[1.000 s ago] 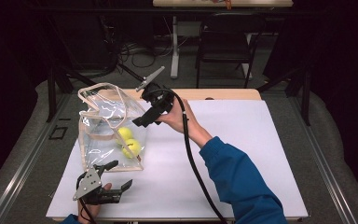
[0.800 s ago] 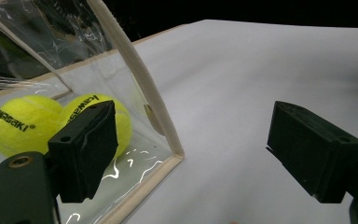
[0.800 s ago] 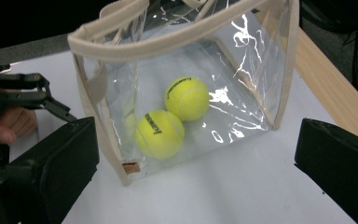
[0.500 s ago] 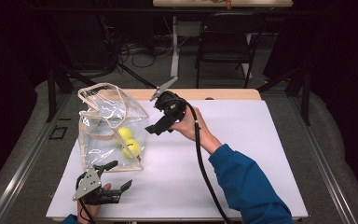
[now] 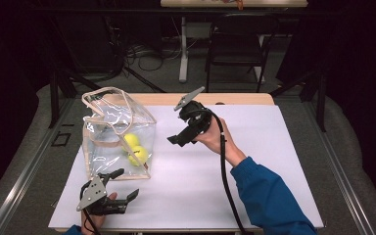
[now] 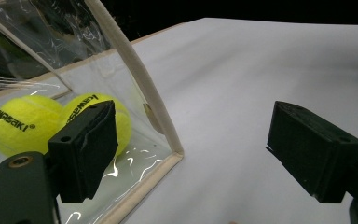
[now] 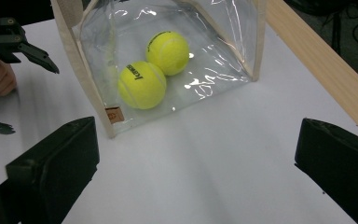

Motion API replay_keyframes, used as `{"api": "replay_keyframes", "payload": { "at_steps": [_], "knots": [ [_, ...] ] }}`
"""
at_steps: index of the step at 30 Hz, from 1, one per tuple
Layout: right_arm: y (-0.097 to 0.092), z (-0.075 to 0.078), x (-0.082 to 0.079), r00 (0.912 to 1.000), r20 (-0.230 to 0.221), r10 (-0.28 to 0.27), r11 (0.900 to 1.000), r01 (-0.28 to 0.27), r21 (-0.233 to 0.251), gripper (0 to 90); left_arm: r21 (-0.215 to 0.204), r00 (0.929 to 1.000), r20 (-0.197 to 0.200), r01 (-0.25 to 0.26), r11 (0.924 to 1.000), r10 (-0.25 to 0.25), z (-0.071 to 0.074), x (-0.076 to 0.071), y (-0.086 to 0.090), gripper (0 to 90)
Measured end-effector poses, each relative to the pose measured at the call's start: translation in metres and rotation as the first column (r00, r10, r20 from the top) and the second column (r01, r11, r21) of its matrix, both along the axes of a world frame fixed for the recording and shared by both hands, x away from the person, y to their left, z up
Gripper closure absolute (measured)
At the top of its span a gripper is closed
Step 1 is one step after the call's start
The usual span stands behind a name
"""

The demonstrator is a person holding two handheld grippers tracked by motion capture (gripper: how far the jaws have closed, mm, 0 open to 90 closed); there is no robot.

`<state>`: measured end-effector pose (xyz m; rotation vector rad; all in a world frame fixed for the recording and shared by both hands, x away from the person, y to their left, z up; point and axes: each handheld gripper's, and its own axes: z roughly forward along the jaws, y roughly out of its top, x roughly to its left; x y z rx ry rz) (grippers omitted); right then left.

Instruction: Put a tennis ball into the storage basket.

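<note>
— Where was the bag [image 5: 115, 134] when you paused, and how were your tongs?

— The clear bag stood upright on the white tabletop [image 5: 254, 161], with two tennis balls [image 7: 154, 70] touching each other on its bottom. Your left tongs [image 5: 122, 185] lay just beside the near corner of the bag, jaws wide apart and holding nothing. Your right tongs [image 5: 174, 140] hung in the air to the right of the bag, apart from it, also spread open and empty, and aimed down toward its side wall.

— How should you have done the step well?

— I judge that you were between grasps. The plastic is thin and it folds easily, so the beige trim [image 6: 135, 88] at the bag's edge was the better place to pinch, not the clear wall. It would have been wise to steady the bag's near corner with the left tongs first, because the bag is light and could slide or tip, and the balls inside would then roll.

— What could you not see well?

— The opening of the bag was hard to read: reflections on the plastic hid whether its top was open. The bag's handle [image 5: 103, 93] was only partly clear. In the left gripper view the bag was cut off at the frame edge.
</note>
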<state>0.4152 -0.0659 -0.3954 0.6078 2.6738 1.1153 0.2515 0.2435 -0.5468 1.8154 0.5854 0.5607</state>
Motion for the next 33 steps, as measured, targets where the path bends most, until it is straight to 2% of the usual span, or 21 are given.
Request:
{"api": "replay_keyframes", "payload": {
  "at_steps": [5, 13, 19, 24, 25, 33],
  "knots": [
    [-0.019, -0.003, -0.003, 0.9998, 0.004, -0.019, 0.9998, 0.019, 0.006, 0.0, 0.0, 1.0, 0.002, -0.001, 1.0, 0.001, 0.0, 0.0, 0.0, 15.9],
    [-0.043, -0.017, -0.013, 0.9988, 0.001, -0.048, 0.9985, 0.048, -0.027, 0.0, 0.0, 1.0, 0.003, -0.001, 1.0, 0.001, 0.001, -0.001, 0.0, 15.8],
    [-0.054, -0.026, -0.018, 0.9983, -0.006, -0.057, 0.9971, 0.057, -0.05, 0.0, 0.0, 1.0, 0.004, -0.002, 1.0, 0.002, 0.001, -0.001, 0.0, 15.8],
    [-0.054, -0.026, -0.018, 0.9983, -0.006, -0.057, 0.9971, 0.057, -0.05, 0.0, 0.002, 1.0, 0.009, -0.002, 1.0, 0.002, 0.001, -0.001, 0.0, 15.8],
    [-0.071, -0.041, -0.026, 0.9966, -0.019, -0.08, 0.995, 0.079, -0.061, 0.0, -0.002, 1.0, 0.008, -0.005, 1.0, 0.005, 0.001, -0.001, 0.001, 15.9],
    [-0.081, -0.049, -0.033, 0.9955, -0.034, -0.088, 0.9928, 0.085, -0.084, 0.0, 0.0, 0.9999, 0.01, -0.005, 1.0, 0.005, 0.001, -0.001, 0.001, 15.9]
  ]
}}
